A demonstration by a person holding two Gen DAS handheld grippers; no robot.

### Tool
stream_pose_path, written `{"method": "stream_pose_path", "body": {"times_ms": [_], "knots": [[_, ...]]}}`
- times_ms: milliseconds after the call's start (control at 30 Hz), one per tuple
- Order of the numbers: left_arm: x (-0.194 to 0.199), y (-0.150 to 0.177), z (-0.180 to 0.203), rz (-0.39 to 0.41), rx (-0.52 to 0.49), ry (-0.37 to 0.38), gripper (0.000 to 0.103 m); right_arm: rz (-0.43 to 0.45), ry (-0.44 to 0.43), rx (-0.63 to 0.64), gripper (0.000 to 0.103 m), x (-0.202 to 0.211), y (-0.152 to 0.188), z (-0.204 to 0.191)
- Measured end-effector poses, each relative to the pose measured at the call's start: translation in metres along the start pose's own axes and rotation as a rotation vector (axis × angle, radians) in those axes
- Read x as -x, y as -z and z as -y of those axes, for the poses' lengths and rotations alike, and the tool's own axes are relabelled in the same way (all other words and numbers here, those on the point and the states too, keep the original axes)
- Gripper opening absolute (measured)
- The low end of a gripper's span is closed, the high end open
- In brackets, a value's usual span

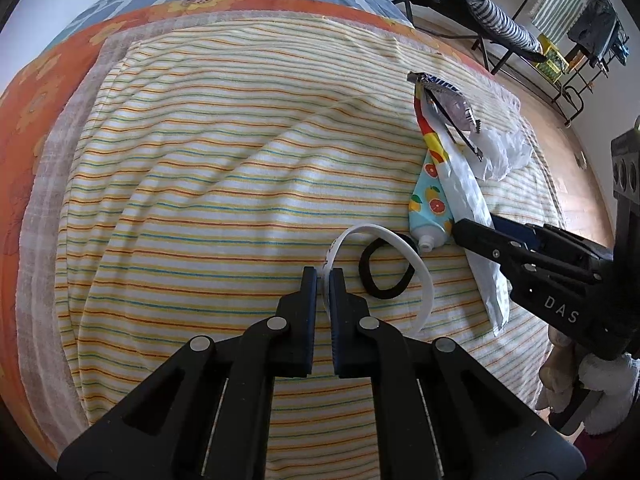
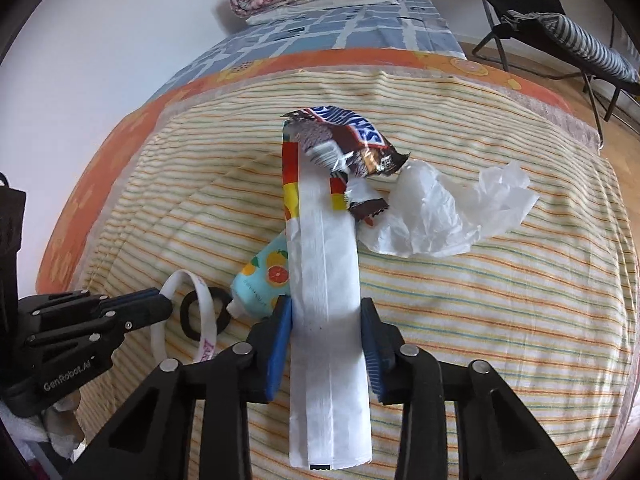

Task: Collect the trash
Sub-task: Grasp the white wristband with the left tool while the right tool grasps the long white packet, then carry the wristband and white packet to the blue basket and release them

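Left gripper (image 1: 324, 276) pinching white band (image 1: 424, 276); right gripper (image 2: 326, 316) wide astride white wrapper (image 2: 328, 320), contact unclear.

A: What do the claws look like?
B: The left claw (image 1: 324, 276) and the right claw (image 2: 326, 312) are both matte black, with blue finger pads and round silver pivot pins.
A: Markings?
B: White "GenRobot.AI" and "DAS" lettering.

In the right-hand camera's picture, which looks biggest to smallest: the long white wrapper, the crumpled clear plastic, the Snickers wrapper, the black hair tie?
1. Long white wrapper, though it lies nearest the camera, which enlarges it.
2. Crumpled clear plastic.
3. Snickers wrapper, farthest away, so probably understated.
4. Black hair tie, clearly smallest.
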State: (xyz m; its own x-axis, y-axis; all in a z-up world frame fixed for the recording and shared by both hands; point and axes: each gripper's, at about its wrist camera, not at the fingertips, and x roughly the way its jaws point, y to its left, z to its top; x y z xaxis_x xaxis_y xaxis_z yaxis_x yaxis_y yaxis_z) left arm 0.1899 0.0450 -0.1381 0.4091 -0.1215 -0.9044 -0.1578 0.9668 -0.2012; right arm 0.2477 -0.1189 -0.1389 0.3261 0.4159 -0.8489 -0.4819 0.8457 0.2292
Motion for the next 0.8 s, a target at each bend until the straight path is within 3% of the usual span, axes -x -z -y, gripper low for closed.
{"method": "stream_pose_path", "body": {"times_ms": [100,267,433,533,800], "knots": [[0.004,0.001,0.001,0.008,-0.007,-0.004,0.003,0.003,-0.024,0.015,0.024,0.005,0.003,-0.003],[0.011,0.004,-0.004,0.019,-0.005,-0.007,0.003,0.013,-0.059,0.038,0.024,0.014,0.007,-0.012],[0.019,0.005,-0.012,0.031,0.006,-0.014,0.003,0.002,-0.248,-0.085,0.024,0.02,0.012,-0.004],[0.022,0.006,-0.016,0.036,0.013,-0.02,0.003,-0.037,-0.304,-0.134,0.024,0.015,0.019,-0.001],[0.035,0.007,-0.022,0.06,0.022,-0.017,0.003,-0.134,-0.276,-0.132,0.024,0.01,0.047,-0.008]]}}
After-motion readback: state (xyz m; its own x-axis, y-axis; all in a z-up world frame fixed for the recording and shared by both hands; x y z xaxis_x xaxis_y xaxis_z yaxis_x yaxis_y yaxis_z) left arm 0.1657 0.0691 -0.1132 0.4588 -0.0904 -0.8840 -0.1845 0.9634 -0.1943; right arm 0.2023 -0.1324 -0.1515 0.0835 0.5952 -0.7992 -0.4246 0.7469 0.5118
